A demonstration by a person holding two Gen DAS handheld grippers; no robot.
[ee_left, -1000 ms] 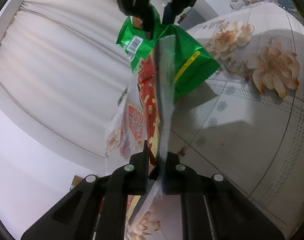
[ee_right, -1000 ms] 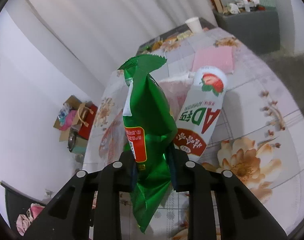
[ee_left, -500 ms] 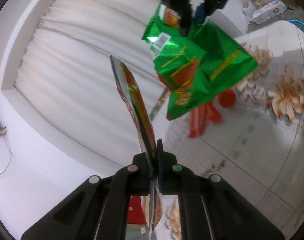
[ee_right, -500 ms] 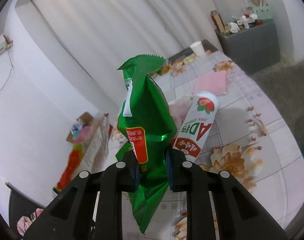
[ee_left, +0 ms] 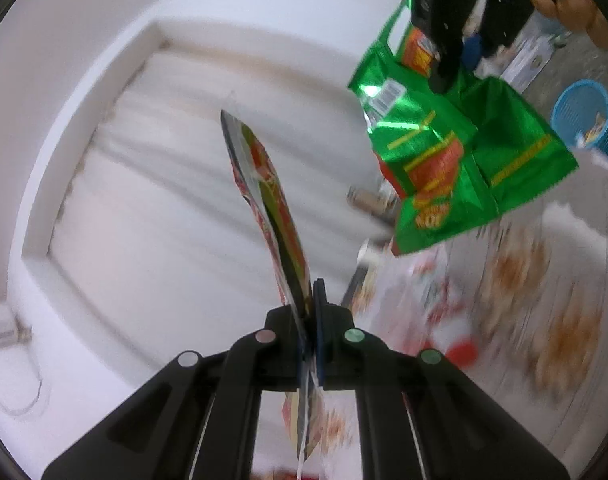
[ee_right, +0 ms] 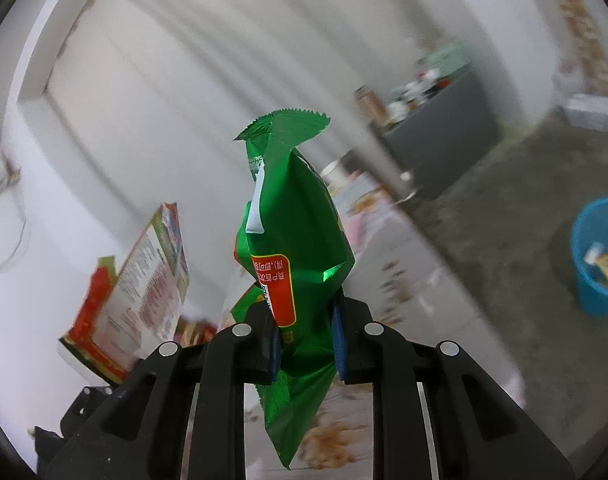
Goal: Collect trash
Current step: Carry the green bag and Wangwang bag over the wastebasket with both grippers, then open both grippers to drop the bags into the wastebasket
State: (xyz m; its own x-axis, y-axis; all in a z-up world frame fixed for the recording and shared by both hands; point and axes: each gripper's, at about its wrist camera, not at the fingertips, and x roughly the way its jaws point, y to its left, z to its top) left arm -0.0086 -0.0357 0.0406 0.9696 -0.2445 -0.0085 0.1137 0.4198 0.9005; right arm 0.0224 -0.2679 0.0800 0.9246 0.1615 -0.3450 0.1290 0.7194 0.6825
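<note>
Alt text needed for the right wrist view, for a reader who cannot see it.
The right gripper is shut on a green snack bag held upright above a flowered table. A blue bin with trash inside stands on the floor at right.

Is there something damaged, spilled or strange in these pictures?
Nothing stands out. The left gripper is shut on a flat red wrapper, the right gripper on a crumpled green snack bag. The blue bin stands upright on the floor with some trash inside.
</note>
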